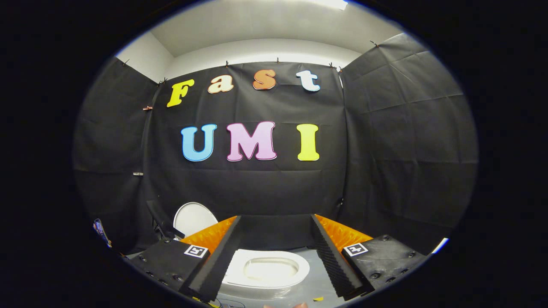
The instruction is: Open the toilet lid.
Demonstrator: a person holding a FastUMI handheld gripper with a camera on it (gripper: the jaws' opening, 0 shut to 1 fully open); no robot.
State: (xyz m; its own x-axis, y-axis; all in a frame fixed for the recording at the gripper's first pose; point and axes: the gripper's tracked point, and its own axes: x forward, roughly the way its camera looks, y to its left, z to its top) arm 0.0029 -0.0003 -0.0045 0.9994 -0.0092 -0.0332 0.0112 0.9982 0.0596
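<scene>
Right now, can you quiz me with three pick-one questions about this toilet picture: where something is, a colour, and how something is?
1. Where is the toilet seat?
A. between the fingers
B. hanging on the wall
C. on top of a finger

2. What colour is the seat?
A. orange
B. white
C. blue

3. How do the gripper's fingers stand?
A. pressed together
B. wide apart
C. clamped on the seat

Answers:
1 A, the seat lies in the gap between them.
2 B, its ring is white.
3 B, they grip nothing.
</scene>
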